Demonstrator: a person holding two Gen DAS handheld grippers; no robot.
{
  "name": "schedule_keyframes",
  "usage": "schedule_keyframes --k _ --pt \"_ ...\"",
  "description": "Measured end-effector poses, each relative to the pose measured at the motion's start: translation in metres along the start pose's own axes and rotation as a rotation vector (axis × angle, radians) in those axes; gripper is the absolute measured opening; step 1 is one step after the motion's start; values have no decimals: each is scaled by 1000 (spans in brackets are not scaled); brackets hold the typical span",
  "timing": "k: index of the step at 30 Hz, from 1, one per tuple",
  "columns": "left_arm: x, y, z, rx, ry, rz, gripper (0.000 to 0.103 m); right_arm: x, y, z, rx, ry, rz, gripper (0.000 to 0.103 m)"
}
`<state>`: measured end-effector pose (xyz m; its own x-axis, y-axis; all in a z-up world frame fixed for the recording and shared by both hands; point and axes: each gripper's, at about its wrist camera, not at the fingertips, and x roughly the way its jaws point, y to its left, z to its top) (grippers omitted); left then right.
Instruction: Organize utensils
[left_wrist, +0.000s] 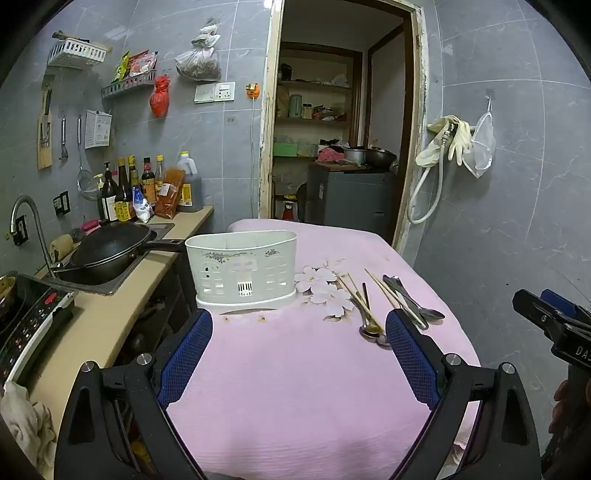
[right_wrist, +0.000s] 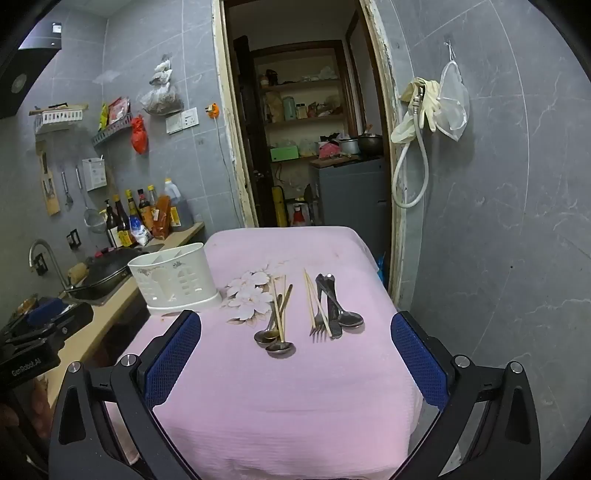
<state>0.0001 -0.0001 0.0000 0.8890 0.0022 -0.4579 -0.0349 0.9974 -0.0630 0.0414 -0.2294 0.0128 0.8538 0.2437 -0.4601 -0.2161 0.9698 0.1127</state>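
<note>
A white perforated utensil holder (left_wrist: 242, 271) (right_wrist: 177, 278) stands empty at the left side of the pink-clothed table (left_wrist: 295, 387) (right_wrist: 288, 398). To its right lie two loose groups: spoons with chopsticks (right_wrist: 275, 326) (left_wrist: 369, 319), and a fork, chopsticks and dark spoons (right_wrist: 330, 310) (left_wrist: 413, 301). My left gripper (left_wrist: 299, 325) hovers open over the cloth, short of the holder and utensils. My right gripper (right_wrist: 295, 325) is open too, level with the near ends of the utensils, touching none. Each gripper shows at the edge of the other's view.
A counter (left_wrist: 110, 310) along the left carries a black wok (left_wrist: 110, 251) in the sink, an induction hob (left_wrist: 26, 321) and several sauce bottles (left_wrist: 147, 188). Behind the table is an open doorway (left_wrist: 332, 129) to a storeroom. A hose and gloves (left_wrist: 447, 144) hang on the right wall.
</note>
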Motion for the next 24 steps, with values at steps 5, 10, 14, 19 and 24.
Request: schedule_keyframes --k 5,10,14,19,24 --pt "0 0 0 1 -2 0 92 0 0 0 -2 0 -1 103" --pt "0 0 0 0 -2 -1 92 1 0 0 2 1 1 103" --pt "0 0 0 -1 -2 0 92 1 -1 1 3 1 2 103" --pt "0 0 0 0 -1 -2 92 1 0 1 0 1 -1 103" --pt "1 2 -4 -2 -1 -1 92 0 1 1 -2 0 -4 103"
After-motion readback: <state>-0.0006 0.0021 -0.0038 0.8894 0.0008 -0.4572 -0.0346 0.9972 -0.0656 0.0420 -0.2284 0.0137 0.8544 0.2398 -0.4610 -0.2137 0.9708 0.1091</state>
